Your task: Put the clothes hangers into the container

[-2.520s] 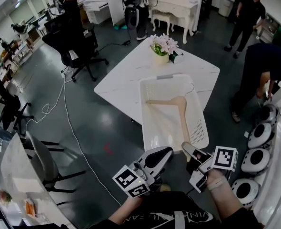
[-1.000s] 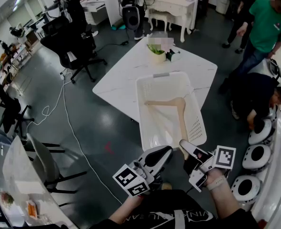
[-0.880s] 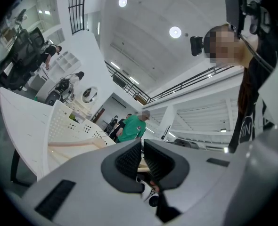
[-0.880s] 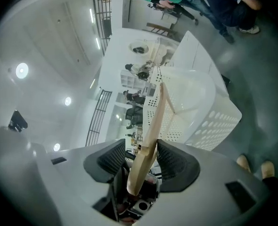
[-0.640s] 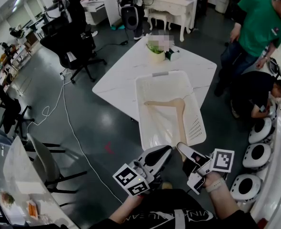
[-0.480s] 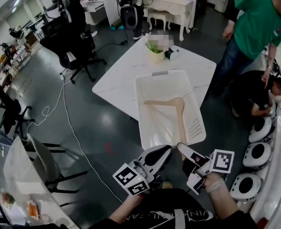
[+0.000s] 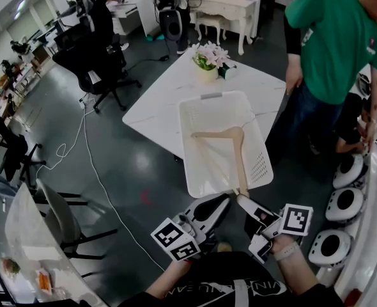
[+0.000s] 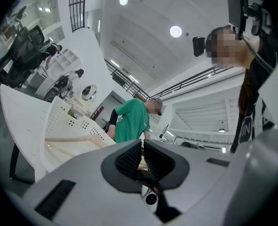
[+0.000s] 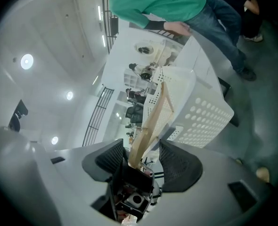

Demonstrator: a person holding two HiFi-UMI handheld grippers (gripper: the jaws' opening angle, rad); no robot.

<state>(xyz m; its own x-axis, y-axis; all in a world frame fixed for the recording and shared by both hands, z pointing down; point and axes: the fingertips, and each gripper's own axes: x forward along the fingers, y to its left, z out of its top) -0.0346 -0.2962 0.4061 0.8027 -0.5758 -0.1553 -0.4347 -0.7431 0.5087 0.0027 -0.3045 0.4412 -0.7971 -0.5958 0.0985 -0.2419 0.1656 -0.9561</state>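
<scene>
A white perforated basket [image 7: 211, 97] stands on the white table [image 7: 156, 107] with a wooden hanger [image 7: 239, 152] lying in it. The hanger's long arm runs over the near rim towards me. My right gripper [image 7: 244, 202] is open at that near end. In the right gripper view the hanger [image 9: 155, 117] reaches between the spread jaws of the right gripper [image 9: 143, 147], close by the left pad and apart from the right pad. My left gripper [image 7: 222, 203] hovers beside it, shut and empty. The left gripper [image 8: 142, 147] points at the basket [image 8: 63, 121].
A person in a green shirt [image 7: 332, 37] stands at the table's right side. A flower pot [image 7: 209, 59] sits at the table's far end. White round machines [image 7: 345, 203] line the right edge. A black office chair [image 7: 92, 62] and a floor cable [image 7: 89, 158] lie to the left.
The person in green has walked up to the table's right side. Both grippers stay near the basket's near rim, and the hanger still lies in the basket.
</scene>
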